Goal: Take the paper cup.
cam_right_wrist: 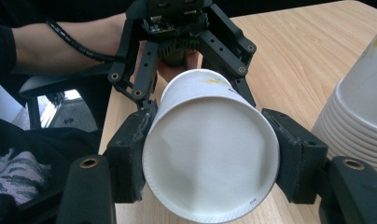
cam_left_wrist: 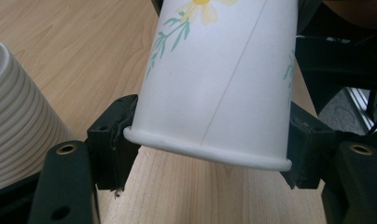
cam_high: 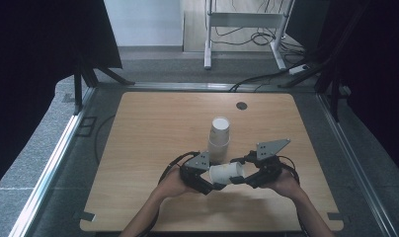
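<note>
Overhead, one paper cup (cam_high: 226, 173) held sideways above the table (cam_high: 138, 148) between left gripper (cam_high: 212, 186) and right gripper (cam_high: 243, 178), both pinching it; one cup stack (cam_high: 219, 138) just behind; left gripper view adds flower print (cam_left_wrist: 198, 9); right gripper view, the cup's base.

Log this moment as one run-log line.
cup: on its side above table | left gripper: shut on cup's rim end | right gripper: shut on cup's base end | stack: upside down behind

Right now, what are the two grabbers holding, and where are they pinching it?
Both hold one paper cup lying sideways: the left gripper clamps its rolled rim end, the right gripper its base end.
</note>
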`<action>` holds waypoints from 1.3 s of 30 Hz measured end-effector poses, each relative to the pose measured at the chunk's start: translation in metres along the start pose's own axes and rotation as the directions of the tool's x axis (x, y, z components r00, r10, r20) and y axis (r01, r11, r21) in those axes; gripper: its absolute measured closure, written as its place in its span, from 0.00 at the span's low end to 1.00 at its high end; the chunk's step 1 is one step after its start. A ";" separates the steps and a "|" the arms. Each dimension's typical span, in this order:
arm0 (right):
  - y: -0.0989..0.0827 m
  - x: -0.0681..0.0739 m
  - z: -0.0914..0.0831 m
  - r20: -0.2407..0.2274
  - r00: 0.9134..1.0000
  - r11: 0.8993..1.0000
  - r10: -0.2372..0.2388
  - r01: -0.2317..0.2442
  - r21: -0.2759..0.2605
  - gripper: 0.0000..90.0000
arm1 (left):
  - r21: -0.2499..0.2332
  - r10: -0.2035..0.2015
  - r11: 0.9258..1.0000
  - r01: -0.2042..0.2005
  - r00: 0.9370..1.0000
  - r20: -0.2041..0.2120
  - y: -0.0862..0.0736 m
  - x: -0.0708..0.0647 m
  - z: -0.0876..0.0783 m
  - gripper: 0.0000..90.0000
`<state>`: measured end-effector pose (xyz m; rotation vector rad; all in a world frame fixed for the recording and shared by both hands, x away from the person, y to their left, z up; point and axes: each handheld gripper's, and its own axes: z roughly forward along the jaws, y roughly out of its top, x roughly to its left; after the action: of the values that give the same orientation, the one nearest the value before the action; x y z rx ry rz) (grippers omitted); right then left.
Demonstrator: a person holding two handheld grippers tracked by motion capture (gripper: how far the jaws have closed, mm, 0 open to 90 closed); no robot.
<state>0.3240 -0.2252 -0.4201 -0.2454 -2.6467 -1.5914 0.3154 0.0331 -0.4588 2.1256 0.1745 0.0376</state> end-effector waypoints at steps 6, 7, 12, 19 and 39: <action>0.002 0.001 0.000 0.021 1.000 1.000 -0.003 0.002 0.026 0.37 | 0.033 0.006 0.999 -0.006 1.000 -0.013 0.005 0.001 -0.002 0.33; 0.003 0.002 -0.001 0.027 1.000 0.999 -0.005 0.004 0.033 0.36 | 0.036 0.006 0.999 -0.005 1.000 -0.015 0.006 0.001 -0.002 0.33; 0.005 0.004 -0.004 0.063 0.998 0.997 -0.019 0.014 0.073 0.32 | 0.064 0.012 0.998 -0.011 1.000 -0.017 0.007 0.002 -0.003 0.33; 0.009 0.006 -0.007 0.098 0.994 0.990 -0.050 0.036 0.137 0.28 | 0.129 0.028 0.991 -0.024 0.999 -0.024 0.010 0.001 -0.002 0.33; 0.027 0.013 0.005 0.094 0.990 0.919 -0.105 0.060 0.390 0.24 | 0.304 0.077 0.951 -0.063 0.996 -0.036 0.022 -0.001 0.005 0.33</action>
<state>0.3159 -0.2068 -0.3977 -0.2121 -3.0194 -1.0604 0.3176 0.0173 -0.4431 2.4385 0.1394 0.1096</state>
